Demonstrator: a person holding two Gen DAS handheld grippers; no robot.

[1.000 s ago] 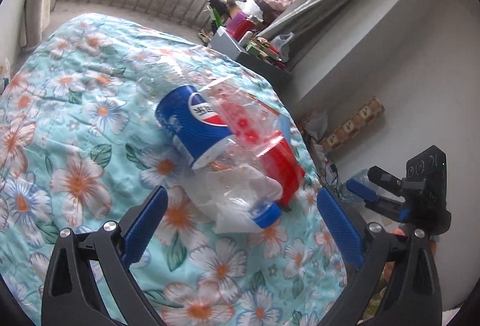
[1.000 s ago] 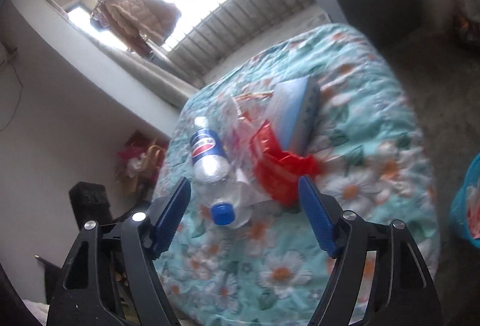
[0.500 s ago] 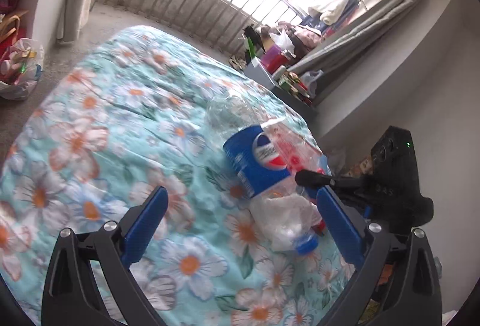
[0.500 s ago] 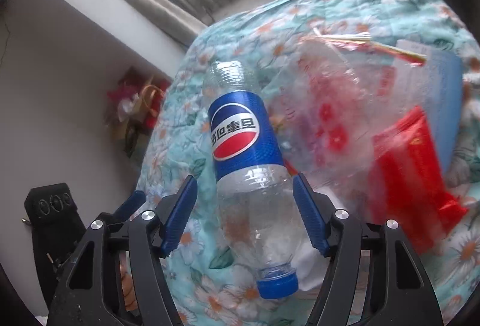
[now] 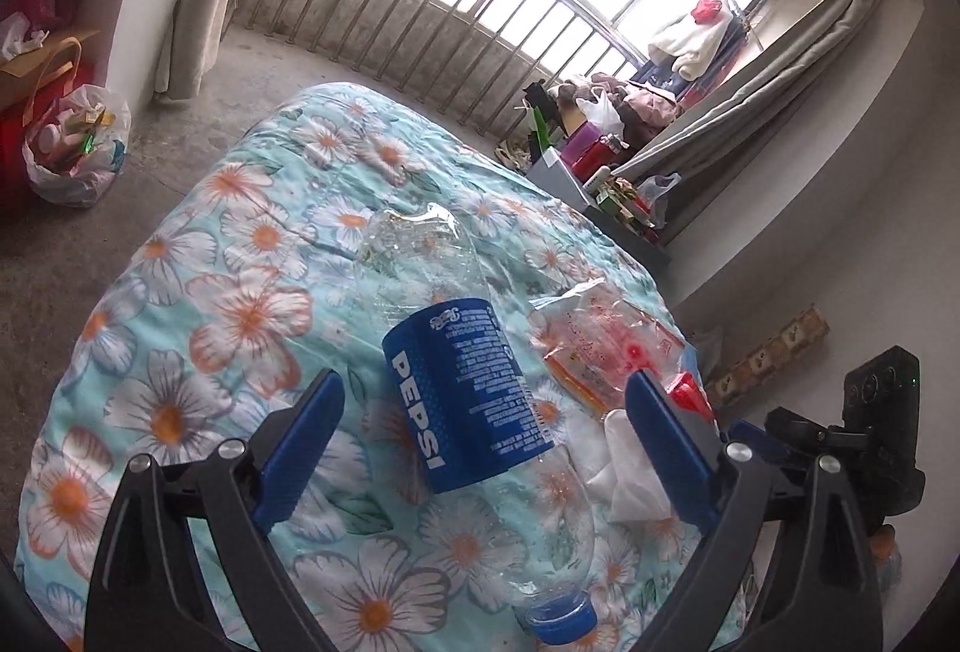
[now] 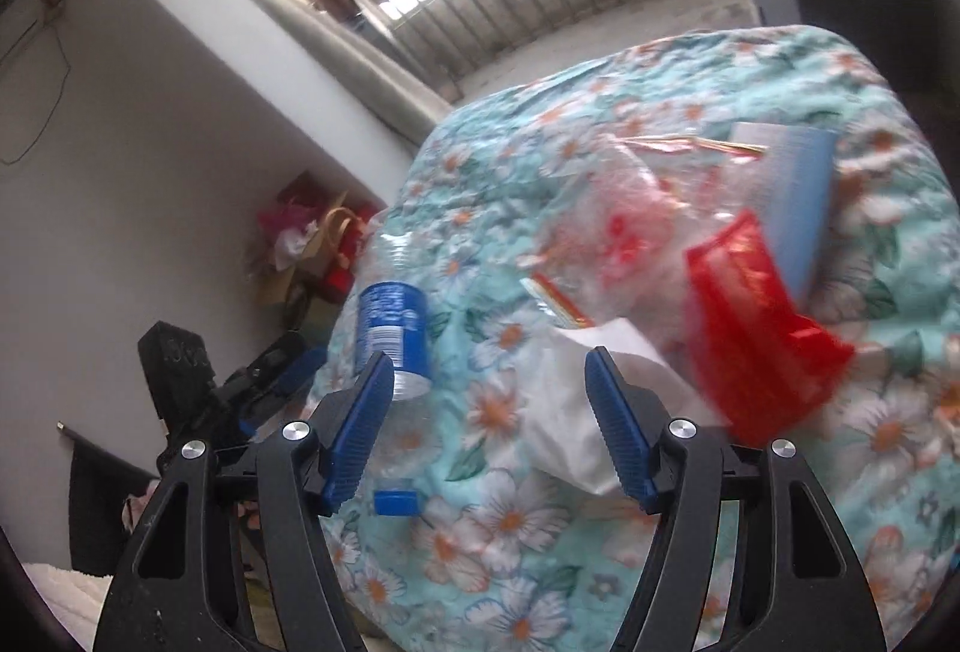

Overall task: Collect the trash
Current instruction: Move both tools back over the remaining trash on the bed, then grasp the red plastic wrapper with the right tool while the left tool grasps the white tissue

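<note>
Pepsi bottle (image 5: 474,400) lies lengthwise between the wide-open, empty left gripper (image 5: 486,436) pads, cap toward it; right gripper (image 6: 489,424) open, empty, farther

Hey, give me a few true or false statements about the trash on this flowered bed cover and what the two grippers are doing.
1. The Pepsi bottle lies on its side. True.
2. Its cap is red. False: blue.
3. The left gripper is clamped on the bottle. False: its jaws stand open around it.
4. The right gripper holds nothing. True.
5. A red wrapper lies on the bed cover. True.
</note>
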